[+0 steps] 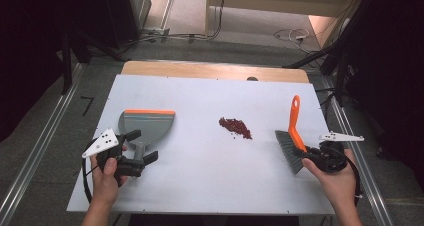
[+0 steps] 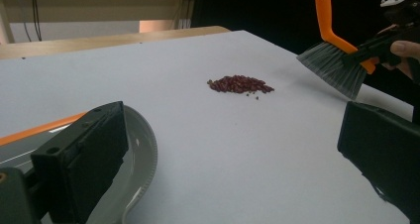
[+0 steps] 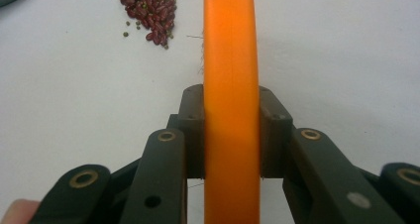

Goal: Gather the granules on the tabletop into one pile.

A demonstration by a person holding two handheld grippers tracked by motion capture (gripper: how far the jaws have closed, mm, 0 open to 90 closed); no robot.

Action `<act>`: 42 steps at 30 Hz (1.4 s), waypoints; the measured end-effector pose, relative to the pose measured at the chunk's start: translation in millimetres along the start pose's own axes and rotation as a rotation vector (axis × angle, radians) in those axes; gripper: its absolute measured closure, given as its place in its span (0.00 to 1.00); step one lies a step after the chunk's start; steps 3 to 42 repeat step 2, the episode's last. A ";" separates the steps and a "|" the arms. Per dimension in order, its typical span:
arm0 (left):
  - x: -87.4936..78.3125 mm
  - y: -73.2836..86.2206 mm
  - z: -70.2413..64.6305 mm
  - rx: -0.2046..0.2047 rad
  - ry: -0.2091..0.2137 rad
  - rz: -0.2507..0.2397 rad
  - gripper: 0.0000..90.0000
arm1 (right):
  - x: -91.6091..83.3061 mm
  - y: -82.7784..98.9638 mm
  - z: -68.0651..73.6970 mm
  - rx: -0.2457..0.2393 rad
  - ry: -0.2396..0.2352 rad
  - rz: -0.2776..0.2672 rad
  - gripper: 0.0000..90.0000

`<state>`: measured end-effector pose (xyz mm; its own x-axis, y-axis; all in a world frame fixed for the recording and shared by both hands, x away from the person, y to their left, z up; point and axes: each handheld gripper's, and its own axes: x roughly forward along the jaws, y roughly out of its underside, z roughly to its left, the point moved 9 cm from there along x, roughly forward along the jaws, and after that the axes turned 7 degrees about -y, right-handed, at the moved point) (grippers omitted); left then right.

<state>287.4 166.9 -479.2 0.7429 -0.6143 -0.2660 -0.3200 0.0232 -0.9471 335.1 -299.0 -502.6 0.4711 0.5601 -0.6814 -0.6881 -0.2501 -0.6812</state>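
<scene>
Orange plastic fills the middle of the right gripper view: the brush [image 3: 231,110] handle runs straight up between the two black jaws, which are clamped tight against its sides. In the high view the right gripper [image 1: 311,153] sits at about four o'clock on the white counter [image 1: 200,186], holding the brush so its grey bristles point down and to the left while the orange handle slants up toward one o'clock. The bristle tips hang just above or at the counter surface; which of the two cannot be told. A small heap of dark red beans [image 1: 235,127] lies near the centre of the counter, to the nine o'clock side of the brush and apart from it, with a few tiny greenish grains scattered at its edge in the right gripper view. At about eight o'clock lies a grey dustpan [image 1: 146,127] with an orange front lip, its stubby handle pointing toward six o'clock. The left gripper [image 1: 137,146] is at that handle with its jaws spread wide, one on each side; in the left gripper view the jaws stand far apart and press on nothing, the dustpan's rim just beside the left-hand one.
</scene>
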 end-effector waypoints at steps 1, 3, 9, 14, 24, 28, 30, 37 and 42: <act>-0.4 -0.5 0.3 -0.002 -0.001 -0.002 0.00 | -0.1 0.1 0.0 0.001 -0.002 0.000 0.76; -0.6 -1.0 0.4 -0.004 -0.002 -0.004 0.00 | -0.1 0.4 -0.2 0.000 -0.004 0.001 0.76; -0.6 -1.0 0.4 -0.004 -0.002 -0.004 0.00 | -0.1 0.4 -0.2 0.000 -0.004 0.001 0.76; -0.6 -1.0 0.4 -0.004 -0.002 -0.004 0.00 | -0.1 0.4 -0.2 0.000 -0.004 0.001 0.76; -0.6 -1.0 0.4 -0.004 -0.002 -0.004 0.00 | -0.1 0.4 -0.2 0.000 -0.004 0.001 0.76; -0.6 -1.0 0.4 -0.004 -0.002 -0.004 0.00 | -0.1 0.4 -0.2 0.000 -0.004 0.001 0.76; -0.6 -1.0 0.4 -0.004 -0.002 -0.004 0.00 | -0.1 0.4 -0.2 0.000 -0.004 0.001 0.76; -0.6 -1.0 0.4 -0.004 -0.002 -0.004 0.00 | -0.1 0.4 -0.2 0.000 -0.004 0.001 0.76; -0.6 -1.0 0.4 -0.004 -0.002 -0.004 0.00 | -0.1 0.4 -0.2 0.000 -0.004 0.001 0.76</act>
